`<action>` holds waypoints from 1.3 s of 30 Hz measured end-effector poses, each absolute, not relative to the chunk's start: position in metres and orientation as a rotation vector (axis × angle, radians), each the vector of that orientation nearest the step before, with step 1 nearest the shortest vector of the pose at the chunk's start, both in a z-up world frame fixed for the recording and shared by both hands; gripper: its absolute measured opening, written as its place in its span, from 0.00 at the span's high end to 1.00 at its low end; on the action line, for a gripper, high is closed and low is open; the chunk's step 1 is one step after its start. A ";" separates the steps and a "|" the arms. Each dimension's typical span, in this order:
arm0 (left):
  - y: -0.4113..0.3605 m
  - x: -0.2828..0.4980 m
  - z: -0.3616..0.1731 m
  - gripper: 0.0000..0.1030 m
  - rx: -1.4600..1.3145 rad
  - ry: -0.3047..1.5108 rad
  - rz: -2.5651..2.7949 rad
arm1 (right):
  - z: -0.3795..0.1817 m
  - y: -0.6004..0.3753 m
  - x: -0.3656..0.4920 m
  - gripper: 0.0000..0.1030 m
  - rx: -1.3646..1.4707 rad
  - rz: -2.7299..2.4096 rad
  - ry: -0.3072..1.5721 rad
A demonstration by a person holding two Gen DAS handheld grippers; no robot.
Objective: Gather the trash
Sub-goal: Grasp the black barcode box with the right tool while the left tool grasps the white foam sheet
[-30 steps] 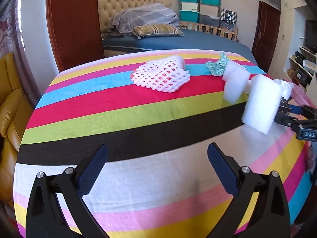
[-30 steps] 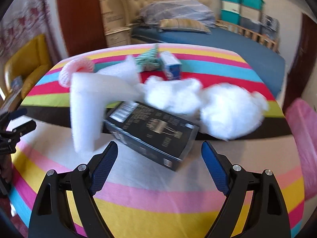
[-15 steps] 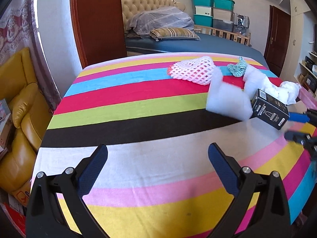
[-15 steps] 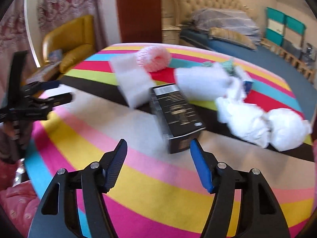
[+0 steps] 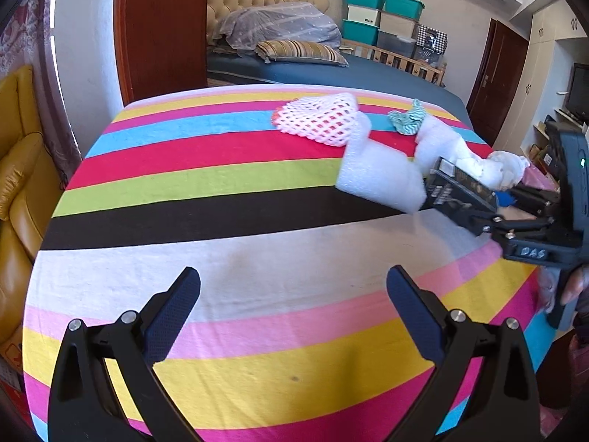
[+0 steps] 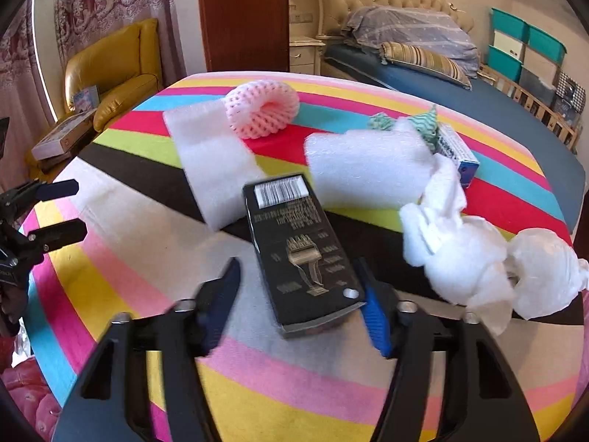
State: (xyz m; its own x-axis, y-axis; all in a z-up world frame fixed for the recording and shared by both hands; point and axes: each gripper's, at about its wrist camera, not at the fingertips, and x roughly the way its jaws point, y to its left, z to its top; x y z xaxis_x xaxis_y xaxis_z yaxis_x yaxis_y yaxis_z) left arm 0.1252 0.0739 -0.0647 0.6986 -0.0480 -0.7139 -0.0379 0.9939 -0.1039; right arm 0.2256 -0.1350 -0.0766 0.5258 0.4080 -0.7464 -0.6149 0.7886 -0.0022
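Trash sits on your striped table (image 6: pixel 154 335), and the black box (image 6: pixel 300 254) is the mark to read it by. Far left of the box a yellow armchair (image 6: pixel 110 73) stands against the curtains. Left of the box lies a foam sheet (image 6: pixel 210 169), with a pink net (image 6: pixel 261 110) just beyond it. Behind the box a second foam block (image 6: pixel 368 169) touches its far end. Right of the box lie crumpled white bags (image 6: pixel 478 261), and beyond them a small blue carton (image 6: pixel 458 154). The bed (image 6: pixel 460 103) fills the room past the table.

Your left gripper (image 5: pixel 292 313) hangs wide over bare cloth, holding nothing. Your right gripper (image 6: pixel 298 307) is closing around the box's near end; its right pad looks to touch the box's edge, the blurred left pad stands apart.
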 end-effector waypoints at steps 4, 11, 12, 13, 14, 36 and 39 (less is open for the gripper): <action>0.065 0.132 -0.063 0.05 -0.146 0.801 -0.009 | -0.071 -0.140 0.206 0.63 -0.300 0.606 0.752; 0.027 0.162 -0.055 0.05 -0.188 0.778 0.015 | -0.069 -0.180 0.188 0.63 -0.195 0.499 0.719; 0.021 0.170 -0.053 0.05 -0.195 0.775 0.030 | -0.070 -0.185 0.188 0.63 -0.182 0.496 0.722; 0.017 0.175 -0.052 0.05 -0.201 0.772 0.045 | -0.072 -0.191 0.188 0.63 -0.162 0.492 0.729; 0.013 0.182 -0.052 0.05 -0.209 0.769 0.070 | -0.073 -0.195 0.187 0.63 -0.152 0.489 0.731; 0.044 0.204 -0.060 0.04 -0.128 0.916 0.183 | -0.074 -0.214 0.187 0.63 -0.049 0.506 0.713; 0.058 0.186 -0.054 0.05 -0.162 0.891 0.201 | -0.074 -0.216 0.188 0.63 -0.037 0.502 0.719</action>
